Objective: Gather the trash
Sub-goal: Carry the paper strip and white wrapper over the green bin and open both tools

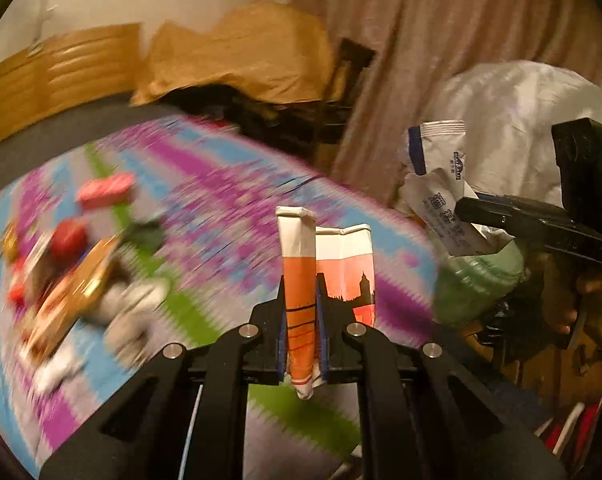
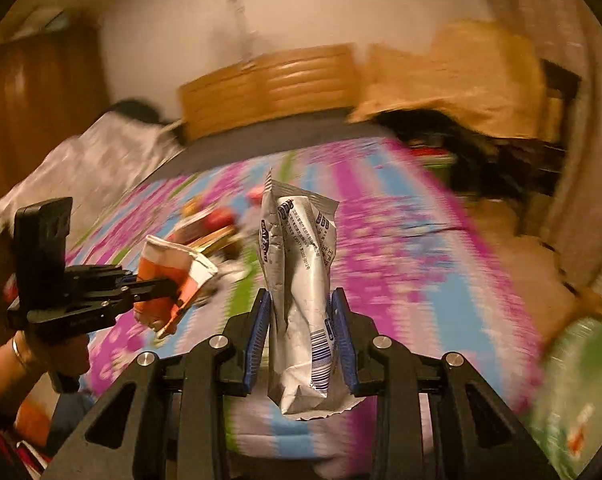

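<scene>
My left gripper [image 1: 300, 292] is shut on a flattened orange and white carton [image 1: 301, 280], held upright above the bed. It shows again in the right wrist view as the left gripper [image 2: 169, 284] with the orange carton [image 2: 173, 264] in it, at the left. My right gripper [image 2: 301, 300] is shut on a crumpled silver snack wrapper [image 2: 301, 280] with blue print. In the left wrist view the right gripper [image 1: 467, 210] holds that silver wrapper [image 1: 441, 184] at the right. A blurred heap of trash [image 1: 69, 272] lies on the bed, also seen as the trash heap [image 2: 213, 228] behind the wrapper.
The bed has a pink, blue and green patterned cover [image 1: 229, 216]. A wooden headboard [image 2: 269, 84], a brown cloth pile [image 1: 245, 52] and a curtain [image 1: 441, 40] stand behind. A green bag [image 2: 573, 400] sits at the lower right, near a white bag [image 1: 513, 120].
</scene>
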`<state>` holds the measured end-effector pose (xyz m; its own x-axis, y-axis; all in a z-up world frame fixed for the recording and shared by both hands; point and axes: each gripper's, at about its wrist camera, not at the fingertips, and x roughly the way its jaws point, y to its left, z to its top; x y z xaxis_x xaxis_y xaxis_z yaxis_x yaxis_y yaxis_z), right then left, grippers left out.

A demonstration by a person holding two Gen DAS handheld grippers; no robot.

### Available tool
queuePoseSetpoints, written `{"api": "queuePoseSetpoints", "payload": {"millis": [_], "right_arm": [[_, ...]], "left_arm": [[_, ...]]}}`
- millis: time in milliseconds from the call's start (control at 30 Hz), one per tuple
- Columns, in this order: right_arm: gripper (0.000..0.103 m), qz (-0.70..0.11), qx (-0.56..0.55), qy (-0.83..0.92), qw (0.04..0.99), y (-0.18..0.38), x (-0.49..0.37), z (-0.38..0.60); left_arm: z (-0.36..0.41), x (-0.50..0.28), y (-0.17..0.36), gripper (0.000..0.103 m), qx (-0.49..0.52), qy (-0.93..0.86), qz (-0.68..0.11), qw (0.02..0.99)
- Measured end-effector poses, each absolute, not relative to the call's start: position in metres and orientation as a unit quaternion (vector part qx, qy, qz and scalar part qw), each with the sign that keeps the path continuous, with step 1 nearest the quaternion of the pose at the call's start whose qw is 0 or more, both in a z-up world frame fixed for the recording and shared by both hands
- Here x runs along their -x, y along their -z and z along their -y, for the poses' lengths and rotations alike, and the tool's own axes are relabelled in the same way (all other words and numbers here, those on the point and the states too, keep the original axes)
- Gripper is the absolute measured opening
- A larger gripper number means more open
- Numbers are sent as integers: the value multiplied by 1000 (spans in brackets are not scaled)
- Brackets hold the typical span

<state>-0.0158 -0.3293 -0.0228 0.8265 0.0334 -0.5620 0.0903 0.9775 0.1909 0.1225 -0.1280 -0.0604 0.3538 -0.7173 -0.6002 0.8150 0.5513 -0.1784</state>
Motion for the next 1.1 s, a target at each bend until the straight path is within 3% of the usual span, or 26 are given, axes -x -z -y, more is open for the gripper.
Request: {"api": "queuePoseSetpoints", "payload": {"millis": [400, 600, 1100], "right_arm": [[33, -207, -181, 285, 918, -22, 174, 541], [33, -215, -213, 348, 887, -13, 227, 606], [33, -280, -291, 382, 831, 53, 264, 658]], "left_arm": [[342, -88, 20, 10, -140, 562, -289, 762], [447, -56, 21, 10, -184, 594, -283, 730], [561, 2, 61, 10, -242, 595, -321, 697]]}}
